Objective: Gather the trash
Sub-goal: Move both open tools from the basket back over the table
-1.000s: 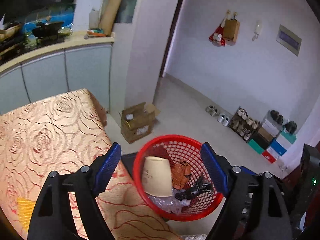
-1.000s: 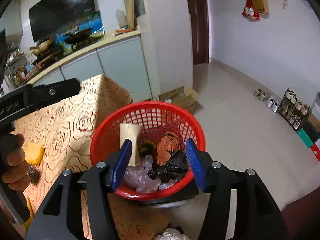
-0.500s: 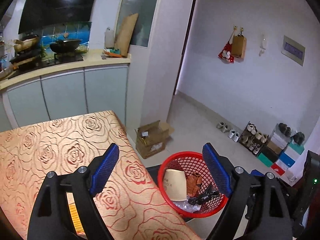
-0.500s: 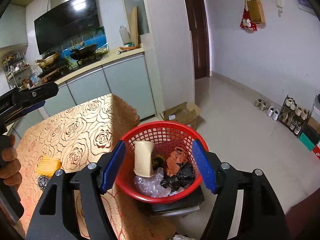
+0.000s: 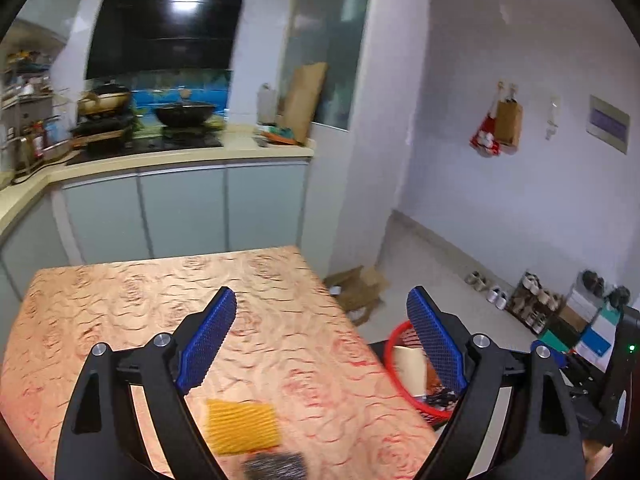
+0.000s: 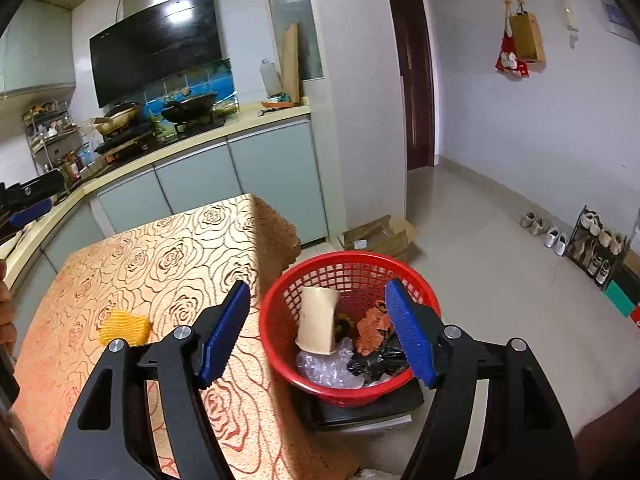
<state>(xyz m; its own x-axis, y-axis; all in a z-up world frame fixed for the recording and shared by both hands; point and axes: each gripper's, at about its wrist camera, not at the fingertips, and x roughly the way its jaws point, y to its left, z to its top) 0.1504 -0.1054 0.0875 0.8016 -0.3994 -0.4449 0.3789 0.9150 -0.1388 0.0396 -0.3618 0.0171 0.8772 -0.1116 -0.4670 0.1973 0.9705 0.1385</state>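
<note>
No legible text, label, brand, number or sign anywhere in either view. Faint pale mark along the top edge of the black range hood [image 5: 164,32], too small and blurred to read. Framed plate on the far wall [image 5: 608,124] showing only a purple band, no letters made out. Hanging paper bag [image 6: 527,38] plain, with no readable print.

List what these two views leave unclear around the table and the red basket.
- Dark item beside the yellow sponge: left wrist view, blurred and cut by the bottom edge.
- Red basket: left wrist view, mostly behind the tool's finger.
- Support under the basket: right wrist view, largely covered.
- White lump: right wrist view, cut by the bottom edge.
</note>
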